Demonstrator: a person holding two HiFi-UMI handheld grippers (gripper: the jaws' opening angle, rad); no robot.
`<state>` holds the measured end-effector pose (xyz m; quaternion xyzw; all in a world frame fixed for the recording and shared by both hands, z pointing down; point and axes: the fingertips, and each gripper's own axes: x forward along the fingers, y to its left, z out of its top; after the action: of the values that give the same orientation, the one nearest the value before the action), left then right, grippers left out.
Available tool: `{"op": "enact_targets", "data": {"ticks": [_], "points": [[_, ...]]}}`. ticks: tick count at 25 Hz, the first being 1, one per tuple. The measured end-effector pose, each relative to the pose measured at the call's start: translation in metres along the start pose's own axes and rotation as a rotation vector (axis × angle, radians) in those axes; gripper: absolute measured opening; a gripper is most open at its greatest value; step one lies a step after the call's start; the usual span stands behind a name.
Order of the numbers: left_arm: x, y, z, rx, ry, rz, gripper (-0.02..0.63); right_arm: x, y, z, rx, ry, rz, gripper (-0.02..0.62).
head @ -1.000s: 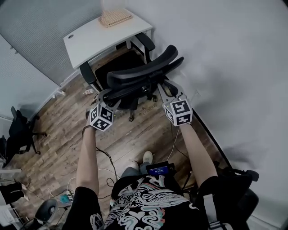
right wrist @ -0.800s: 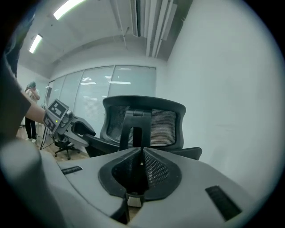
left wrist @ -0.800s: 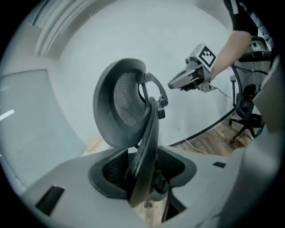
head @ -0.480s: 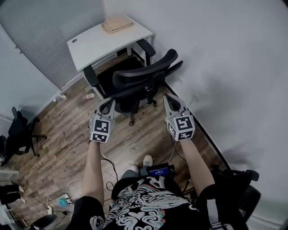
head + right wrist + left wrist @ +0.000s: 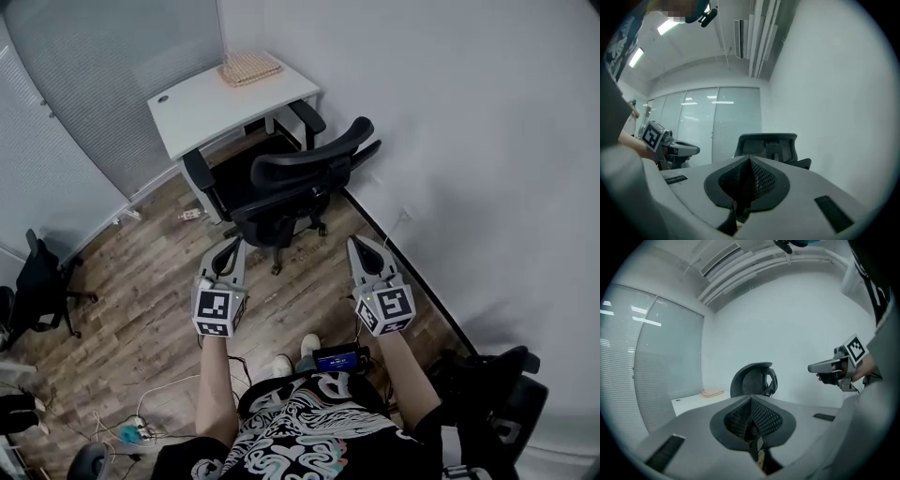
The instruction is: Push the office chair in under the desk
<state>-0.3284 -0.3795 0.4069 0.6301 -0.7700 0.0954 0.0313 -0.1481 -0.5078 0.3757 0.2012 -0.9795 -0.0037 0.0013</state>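
Observation:
The black office chair stands with its seat part way under the white desk, backrest toward me. Both grippers hover over the wood floor, apart from the chair. My left gripper has just been closing and is now shut with nothing between its jaws. My right gripper is shut and empty too. In the left gripper view the chair's backrest shows beyond the closed left gripper, with the right gripper off to the side. The right gripper view shows the backrest past its closed gripper.
A woven mat lies on the desk's far end. The white wall runs close along the chair's right side. Another dark chair stands at far left, cables lie on the floor, and a black seat sits at lower right.
Both grippers have drawn back from the chair's backrest toward my body. The left jaws, open at the backrest before, have closed. The chair stays at the desk.

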Motion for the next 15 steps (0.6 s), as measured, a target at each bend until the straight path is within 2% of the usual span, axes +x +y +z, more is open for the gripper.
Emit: {"op": "enact_targets", "data": {"ticks": [3,5,9,15], "points": [[-0.010,-0.005,0.009,0.011,-0.022,-0.028,0.023,-0.013,0.018,0.004,-0.032,-0.017,0.021,0.021],[-0.014,-0.006,0.011,-0.026,-0.029,-0.057,0.023,-0.018,0.027,0.011,-0.058,-0.029,0.025,0.020],[-0.019,-0.008,0.019,-0.057,-0.059,-0.049,0.023,-0.019,0.033,0.013,-0.023,-0.030,0.037,0.018],[-0.017,-0.003,0.024,-0.216,-0.085,-0.046,0.021,-0.022,0.029,0.008,0.001,-0.026,0.006,0.020]]}}
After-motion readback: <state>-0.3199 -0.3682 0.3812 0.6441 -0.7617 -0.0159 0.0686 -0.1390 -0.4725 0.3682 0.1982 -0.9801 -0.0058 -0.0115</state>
